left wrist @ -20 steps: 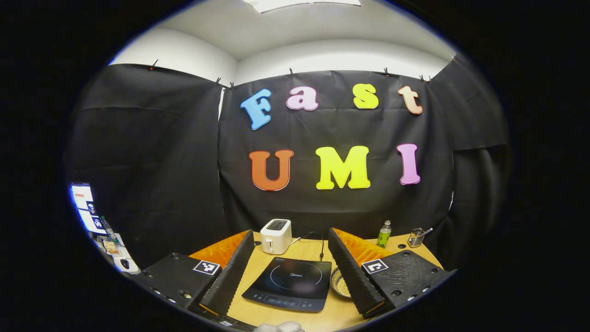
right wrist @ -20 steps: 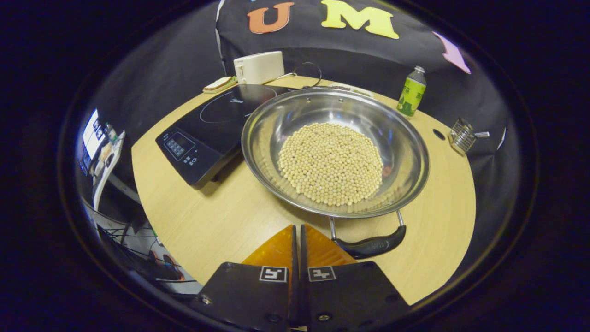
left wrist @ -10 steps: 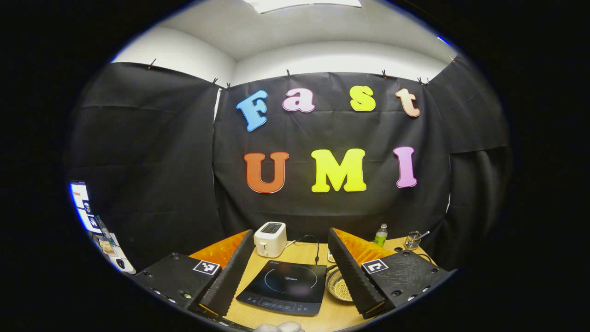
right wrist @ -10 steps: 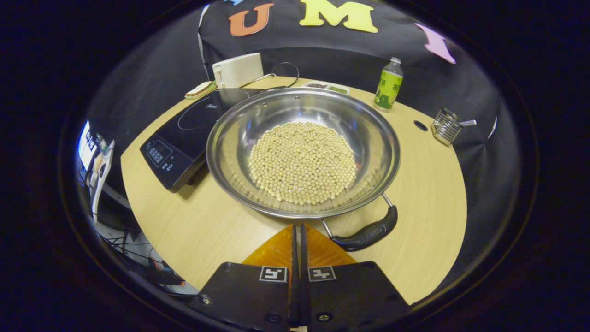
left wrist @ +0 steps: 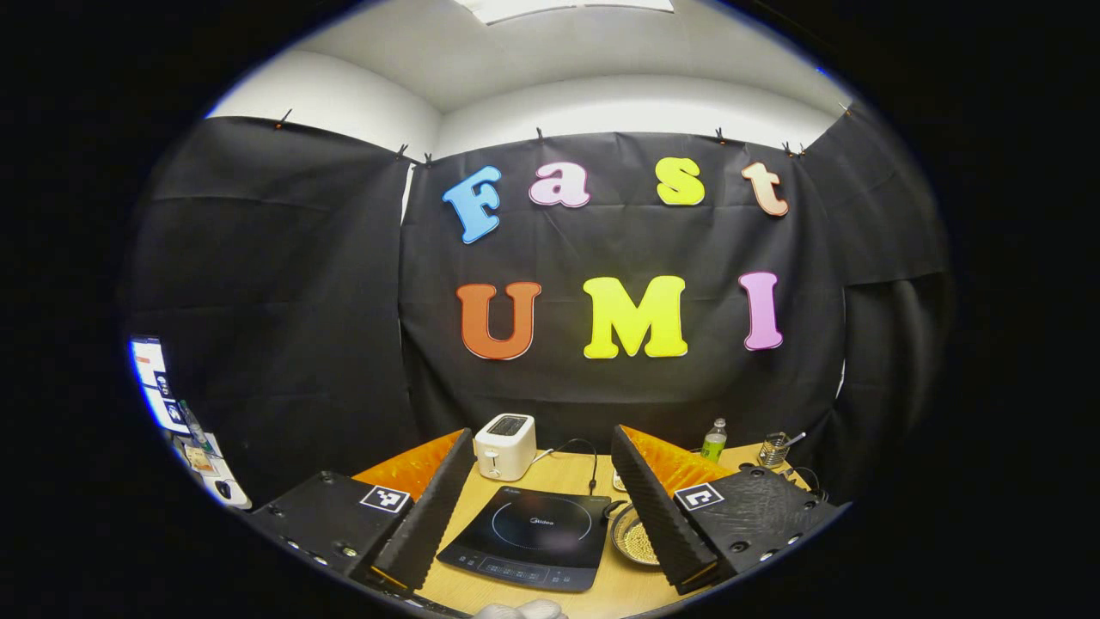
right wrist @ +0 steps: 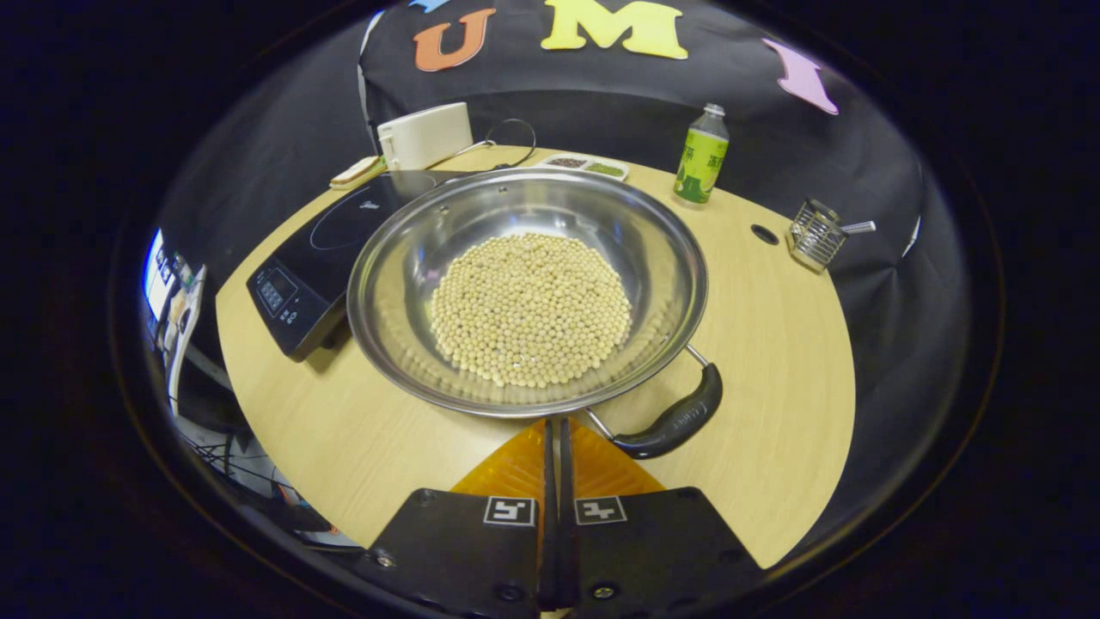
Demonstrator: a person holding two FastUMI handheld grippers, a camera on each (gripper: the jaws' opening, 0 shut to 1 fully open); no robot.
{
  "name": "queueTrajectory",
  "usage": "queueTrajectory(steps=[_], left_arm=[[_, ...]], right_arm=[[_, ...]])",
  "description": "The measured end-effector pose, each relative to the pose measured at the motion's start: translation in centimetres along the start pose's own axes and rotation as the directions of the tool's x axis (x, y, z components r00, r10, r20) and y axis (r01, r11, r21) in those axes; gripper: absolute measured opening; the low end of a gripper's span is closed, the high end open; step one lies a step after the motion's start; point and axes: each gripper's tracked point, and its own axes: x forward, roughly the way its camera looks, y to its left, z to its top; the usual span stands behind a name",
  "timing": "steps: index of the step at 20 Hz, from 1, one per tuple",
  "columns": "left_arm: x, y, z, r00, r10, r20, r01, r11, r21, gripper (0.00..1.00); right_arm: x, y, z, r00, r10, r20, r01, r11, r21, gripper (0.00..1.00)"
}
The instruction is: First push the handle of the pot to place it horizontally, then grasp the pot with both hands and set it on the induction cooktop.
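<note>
The right claw [right wrist: 554,425] is closed tight, fingers pressed together and holding nothing, its tips at the near rim of the pot [right wrist: 528,292], just beside the pot's black handle [right wrist: 675,421]. The pot, full of pale beans, sits on the table [right wrist: 773,344] against the induction cooktop [right wrist: 322,245]. The left claw [left wrist: 541,468] is wide open and empty, raised above the cooktop.

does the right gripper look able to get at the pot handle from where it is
Probably yes. The right gripper is shut with its tips by the pot rim, and the black handle lies just to their right on bare table; nothing stands between them.
</note>
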Motion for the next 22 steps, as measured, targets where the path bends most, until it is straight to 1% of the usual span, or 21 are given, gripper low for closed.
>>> queueTrajectory(steps=[1,2,3,10,11,12,13,14,15,16,17,18,19,20,21,22], left_arm=[[0.1,-0.2,-0.1,1.0,-0.002,-0.001,0.002,1.0,-0.002,0.96],[0.1,-0.3,0.0,1.0,-0.001,-0.001,0.001,1.0,-0.003,1.0],[0.3,-0.5,-0.1,1.0,-0.003,-0.003,0.003,1.0,-0.002,0.96],[1.5,-2.3,-0.7,1.0,-0.009,-0.011,0.009,1.0,-0.002,0.96],[1.7,-2.5,-0.8,1.0,-0.011,-0.014,0.011,1.0,-0.003,0.96],[2.0,-2.7,-0.9,1.0,-0.011,-0.016,0.011,1.0,-0.003,0.96],[2.2,-2.8,-0.9,1.0,-0.01,-0.016,0.01,1.0,-0.001,0.96],[2.4,-3.0,-1.1,1.0,-0.01,-0.017,0.01,1.0,0.001,0.96],[2.6,-3.3,-1.0,1.0,-0.009,-0.018,0.009,1.0,0.001,0.96],[2.8,-3.6,-1.0,1.0,-0.011,-0.018,0.011,1.0,0.0,0.96],[3.0,-3.9,-1.1,1.0,-0.011,-0.018,0.011,1.0,0.001,0.96],[3.2,-4.0,-1.2,1.0,-0.01,-0.019,0.01,1.0,0.002,0.96],[3.5,-4.4,-1.5,1.0,-0.011,-0.02,0.011,1.0,0.003,0.96],[3.7,-4.7,-1.8,1.0,-0.013,-0.022,0.013,1.0,0.002,0.96],[3.9,-4.9,-1.9,1.0,-0.015,-0.027,0.015,1.0,0.001,0.96],[4.1,-5.1,-2.1,0.999,-0.015,-0.031,0.015,1.0,0.001,0.96]], right_arm=[[0.0,-0.3,0.0,1.0,-0.003,-0.001,0.003,1.0,-0.002,0.0],[0.0,-0.6,0.1,1.0,-0.005,-0.002,0.005,1.0,-0.007,0.04],[0.0,-1.0,0.1,1.0,-0.009,-0.002,0.009,1.0,-0.009,0.01],[0.0,-3.9,0.6,1.0,-0.025,-0.013,0.024,0.999,-0.025,0.0],[0.1,-4.3,0.7,1.0,-0.028,-0.014,0.028,0.999,-0.025,0.04],[0.1,-4.7,0.9,0.999,-0.03,-0.015,0.029,0.999,-0.023,0.04],[0.1,-5.1,0.9,0.999,-0.029,-0.017,0.029,0.999,-0.023,0.0],[0.1,-5.3,1.0,0.999,-0.03,-0.018,0.03,0.999,-0.027,0.04],[0.2,-5.7,1.1,0.999,-0.031,-0.019,0.031,0.999,-0.035,0.04],[0.2,-6.1,1.2,0.999,-0.035,-0.021,0.034,0.998,-0.044,0.0],[0.2,-6.4,1.3,0.999,-0.037,-0.022,0.036,0.998,-0.053,0.0],[0.2,-6.8,1.4,0.999,-0.04,-0.025,0.039,0.997,-0.062,0.04],[0.2,-7.3,1.5,0.999,-0.043,-0.025,0.041,0.997,-0.068,0.04],[0.3,-7.7,1.7,0.999,-0.045,-0.025,0.043,0.996,-0.072,0.0],[0.4,-8.3,1.8,0.999,-0.048,-0.025,0.046,0.996,-0.074,0.04],[0.4,-8.7,2.1,0.998,-0.052,-0.025,0.05,0.996,-0.075,0.04]])
